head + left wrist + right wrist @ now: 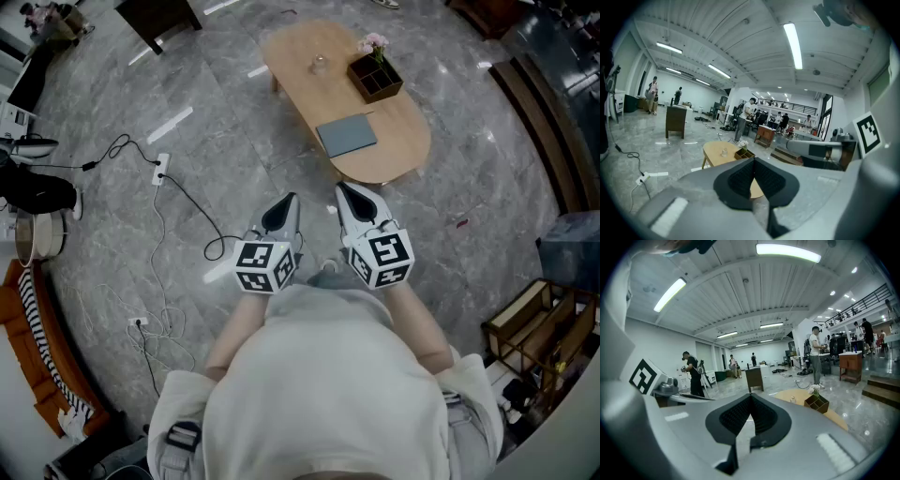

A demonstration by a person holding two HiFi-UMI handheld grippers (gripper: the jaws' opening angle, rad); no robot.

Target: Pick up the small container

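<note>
The small clear container (319,64) stands on the far part of an oval wooden table (394,155), beside a brown divided box (375,79) with pink flowers. A grey pad (347,134) lies nearer on the table. I hold both grippers close to my chest, short of the table and well away from the container. The left gripper (286,202) and right gripper (345,191) are shut and empty, their tips pointing at the table. In the left gripper view the container (724,151) shows small above the left gripper's (753,162) pads. It also shows in the right gripper view (791,399), past the right gripper (751,398).
Cables and a power strip (161,169) lie on the grey marble floor to my left. A dark cabinet (159,19) stands at the far left, a wooden rack (534,328) at my right. Several people (743,119) stand in the hall beyond the table.
</note>
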